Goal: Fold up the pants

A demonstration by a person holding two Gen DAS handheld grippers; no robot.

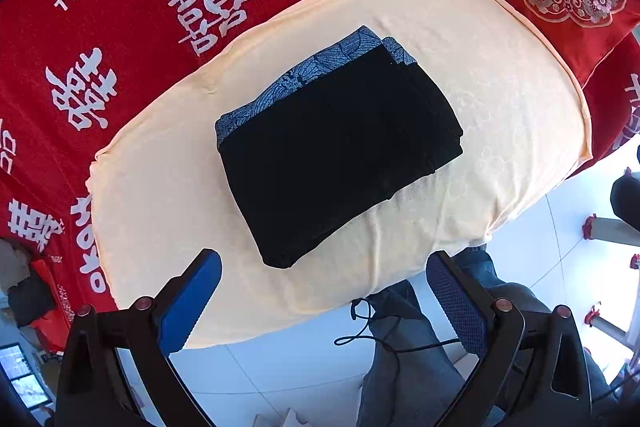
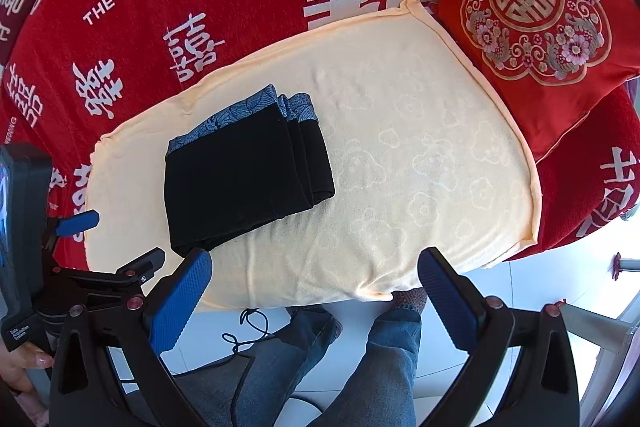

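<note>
The black pants [image 1: 340,155] lie folded into a compact rectangle on a pale yellow towel [image 1: 480,75], with a blue patterned band along their far edge. In the right wrist view the pants [image 2: 244,171] sit left of centre on the towel [image 2: 420,155]. My left gripper [image 1: 324,283] is open and empty, held above the towel's near edge, just short of the pants. My right gripper [image 2: 316,279] is open and empty, over the towel's near edge to the right of the pants. The left gripper [image 2: 80,223] also shows at the left of the right wrist view.
A red blanket with white characters [image 1: 160,7] covers the bed under the towel. A red embroidered cushion [image 2: 536,11] lies at the far right. The person's jeans legs [image 2: 380,355], a thin black cord [image 2: 248,331] and white floor are below the bed edge.
</note>
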